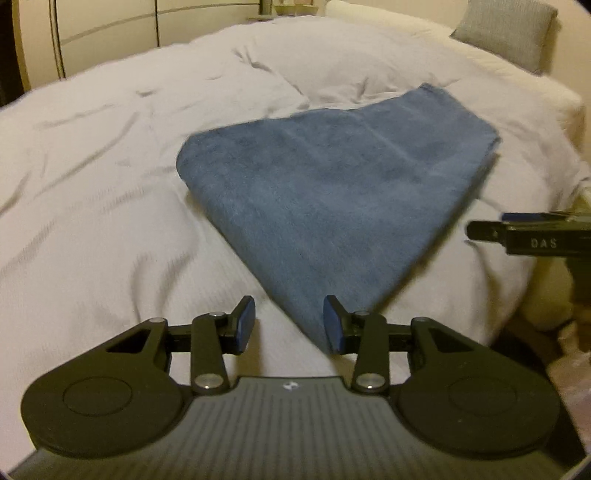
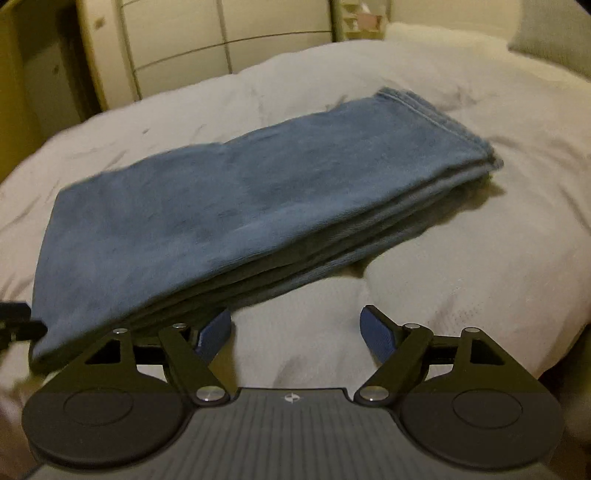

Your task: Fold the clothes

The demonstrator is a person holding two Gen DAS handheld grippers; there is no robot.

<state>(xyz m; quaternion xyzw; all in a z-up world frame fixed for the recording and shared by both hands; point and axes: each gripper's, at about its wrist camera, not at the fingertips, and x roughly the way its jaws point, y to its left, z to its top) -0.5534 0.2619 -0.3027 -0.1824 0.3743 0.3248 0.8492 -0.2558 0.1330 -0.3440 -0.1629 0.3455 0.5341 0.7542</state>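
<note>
Folded blue jeans (image 2: 236,206) lying flat on a white duvet (image 1: 92,177) covering the bed, hems stacked at the far end. Left gripper (image 1: 290,323) hovering at the near corner of the denim, jaws partly apart, nothing clamped. Right gripper (image 2: 295,332) at the near long edge, jaws spread wide and empty, only duvet between them. Grey pillow (image 1: 506,33) well beyond.
</note>
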